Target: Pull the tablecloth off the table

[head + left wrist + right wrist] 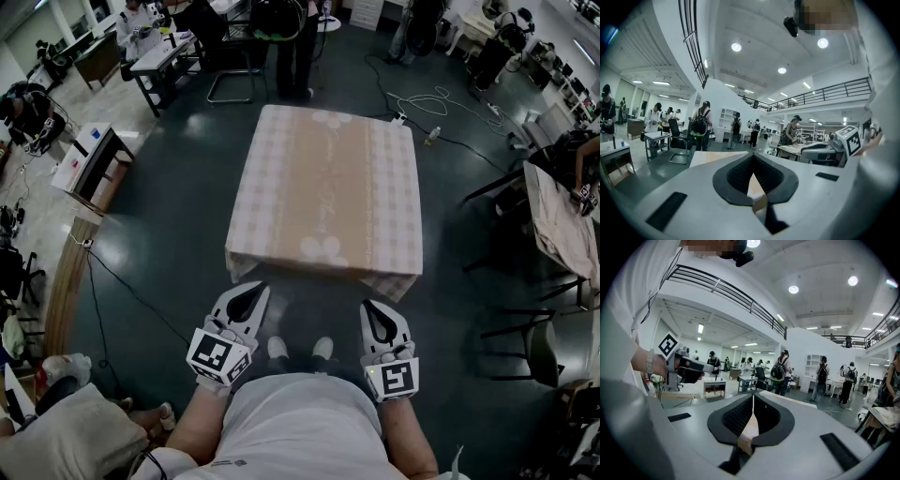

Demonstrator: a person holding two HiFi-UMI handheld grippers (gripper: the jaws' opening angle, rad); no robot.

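One pink-and-white checked tablecloth [323, 192], spread flat over the one bench at centre, hanging down past its near edge and both sides. Covers the bench top completely.

Two grippers, both just short of the bench's near edge, neither touching the cloth. Left gripper [251, 289]: jaws pressed together, nothing between them; sits off the bench's near left corner. Right gripper [373, 309]: jaws likewise closed tight and empty; sits off the near right corner.

Two white shoes [277, 348] between the grippers, on the dark floor [178, 216] before the bench. Beyond the bench's far right corner, one loose white cable [427, 98] and one small bottle [432, 136] on the floor. Well to the bench's right, one second cloth-draped bench [562, 225].
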